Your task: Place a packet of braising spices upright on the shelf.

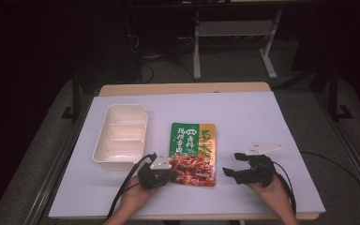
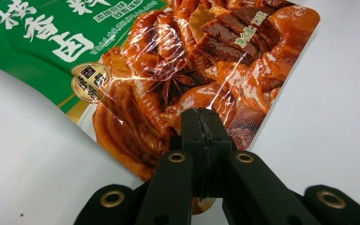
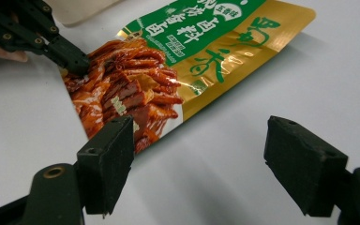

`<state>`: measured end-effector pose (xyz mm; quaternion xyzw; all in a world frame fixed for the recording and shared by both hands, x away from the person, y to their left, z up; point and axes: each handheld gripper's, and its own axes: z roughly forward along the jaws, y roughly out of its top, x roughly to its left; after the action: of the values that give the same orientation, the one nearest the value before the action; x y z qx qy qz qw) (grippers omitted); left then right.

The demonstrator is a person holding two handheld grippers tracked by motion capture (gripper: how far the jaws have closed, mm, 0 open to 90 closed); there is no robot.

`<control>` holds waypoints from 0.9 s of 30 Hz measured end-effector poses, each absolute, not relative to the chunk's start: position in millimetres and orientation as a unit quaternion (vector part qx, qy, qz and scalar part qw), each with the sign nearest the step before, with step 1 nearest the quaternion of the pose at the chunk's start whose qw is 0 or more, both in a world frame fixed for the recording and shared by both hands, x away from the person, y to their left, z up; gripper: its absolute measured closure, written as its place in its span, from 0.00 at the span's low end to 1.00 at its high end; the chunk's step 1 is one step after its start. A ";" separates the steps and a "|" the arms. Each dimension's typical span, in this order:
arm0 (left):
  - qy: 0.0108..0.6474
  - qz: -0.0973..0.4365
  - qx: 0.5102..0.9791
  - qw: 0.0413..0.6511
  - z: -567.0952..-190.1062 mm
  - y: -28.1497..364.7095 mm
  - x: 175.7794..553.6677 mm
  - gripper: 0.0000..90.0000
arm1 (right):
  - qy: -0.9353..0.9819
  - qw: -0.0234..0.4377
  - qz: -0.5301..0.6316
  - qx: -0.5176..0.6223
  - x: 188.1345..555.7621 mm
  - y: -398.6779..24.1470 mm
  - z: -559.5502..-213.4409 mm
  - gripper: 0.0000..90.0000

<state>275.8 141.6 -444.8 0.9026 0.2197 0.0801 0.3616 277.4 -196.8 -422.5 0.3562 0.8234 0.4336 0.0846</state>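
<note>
Item: glossy green, gold and red foil seasoning pouch, flat on white desk, long axis running away from person | left gripper clamped on pouch's near-left corner | right gripper wide, unladen, just beside near-right corner | cream sectioned plastic tray left of pouch

The high view looks forward and down from above the person's side of the table. The left gripper view sits very close, facing along pinched jaws onto the near corner of the food pouch. The right gripper view looks low over the table past its parted jaws; beyond its left jaw lies the same pouch corner, with the left gripper on it.
</note>
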 end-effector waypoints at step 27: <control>0.225 0.079 0.893 0.382 -448.5 145.3 274.5 1.00 | 0.832 0.043 0.395 0.387 387.3 -158.6 -404.0 0.27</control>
<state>274.5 145.3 -448.5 0.8930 0.2246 0.0793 0.3818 387.3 -158.6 -404.0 0.3872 0.8319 0.3953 0.0427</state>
